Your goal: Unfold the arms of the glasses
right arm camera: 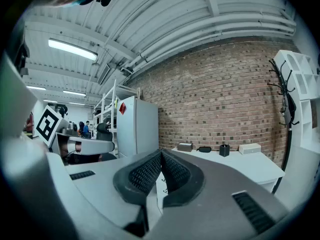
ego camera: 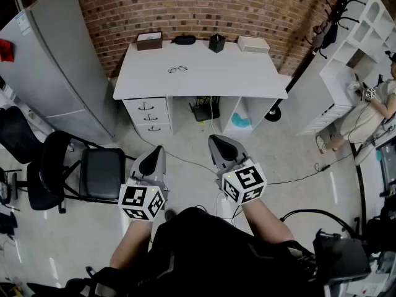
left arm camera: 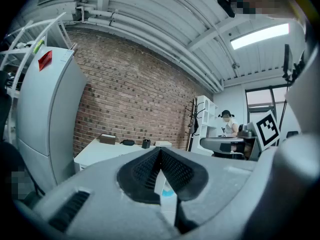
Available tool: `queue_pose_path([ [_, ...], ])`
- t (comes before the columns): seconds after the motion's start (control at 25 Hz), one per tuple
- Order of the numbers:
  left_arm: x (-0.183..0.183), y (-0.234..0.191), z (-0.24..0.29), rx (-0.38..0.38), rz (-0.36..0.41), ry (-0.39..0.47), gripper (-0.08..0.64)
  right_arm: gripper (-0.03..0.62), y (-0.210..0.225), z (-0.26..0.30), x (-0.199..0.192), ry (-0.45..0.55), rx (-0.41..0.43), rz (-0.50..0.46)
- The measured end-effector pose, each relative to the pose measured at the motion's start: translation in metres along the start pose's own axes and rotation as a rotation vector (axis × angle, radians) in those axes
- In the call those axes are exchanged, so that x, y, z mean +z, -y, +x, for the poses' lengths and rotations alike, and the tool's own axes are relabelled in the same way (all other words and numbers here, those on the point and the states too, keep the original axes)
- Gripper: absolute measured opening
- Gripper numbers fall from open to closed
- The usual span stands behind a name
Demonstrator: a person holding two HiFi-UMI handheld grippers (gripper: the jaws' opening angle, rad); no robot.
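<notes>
**Approach not yet made: both grippers empty, glasses far off on the tabletop**

The glasses (ego camera: 177, 69) lie alone on the bare middle of the white tabletop (ego camera: 247, 79), a little left of centre. They sit in front of a row of things along the brick wall (ego camera: 260, 11): a brown box (ego camera: 149, 40), a dark case (ego camera: 184, 39), a black cup (ego camera: 217, 43) and a white box (ego camera: 253, 44). At this range the frame is too small to show whether its arms are folded.

The left hand-held gripper (ego camera: 158, 150) and the right hand-held gripper (ego camera: 216, 140) are held side by side, close to the person's body. They are over the floor and well apart from the tabletop, roughly level and pointing toward it. Each gripper view shows its ribbed pads pressed together with nothing between them.

By my reading the task is at its very start: no contact, and nothing unfolded. The next move calls for closing the gap to the tabletop and bringing both grippers down over the glasses. The jaws then need to part. One gripper would likely steady the frame at the front or bridge while the other catches an arm tip and swings it outward. The frame looks thin and light, so it could skid on the smooth top if pushed without being pinned.
</notes>
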State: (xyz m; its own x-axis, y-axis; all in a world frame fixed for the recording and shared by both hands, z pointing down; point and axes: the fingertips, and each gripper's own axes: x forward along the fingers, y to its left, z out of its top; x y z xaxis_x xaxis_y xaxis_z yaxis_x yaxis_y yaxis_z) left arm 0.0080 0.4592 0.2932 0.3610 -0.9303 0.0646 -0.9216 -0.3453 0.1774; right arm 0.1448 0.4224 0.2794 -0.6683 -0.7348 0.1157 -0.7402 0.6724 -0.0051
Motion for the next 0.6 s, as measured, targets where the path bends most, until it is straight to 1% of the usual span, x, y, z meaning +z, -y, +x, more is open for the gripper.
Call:
queue_pose_path([
  [0.2, 0.0, 0.0, 0.003, -0.012, 0.002, -0.003, 0.009, 0.008, -0.003, 0.003, -0.001, -0.003, 0.011, -0.005],
  [0.48, 0.002, -0.007, 0.002, -0.018, 0.003, -0.003, 0.009, 0.008, -0.004, 0.009, 0.001, -0.004, -0.02, -0.008],
  [0.6, 0.004, -0.011, 0.001, -0.021, 0.005, 0.0, 0.009, 0.008, -0.006, 0.012, 0.003, -0.006, -0.04, -0.035],
])
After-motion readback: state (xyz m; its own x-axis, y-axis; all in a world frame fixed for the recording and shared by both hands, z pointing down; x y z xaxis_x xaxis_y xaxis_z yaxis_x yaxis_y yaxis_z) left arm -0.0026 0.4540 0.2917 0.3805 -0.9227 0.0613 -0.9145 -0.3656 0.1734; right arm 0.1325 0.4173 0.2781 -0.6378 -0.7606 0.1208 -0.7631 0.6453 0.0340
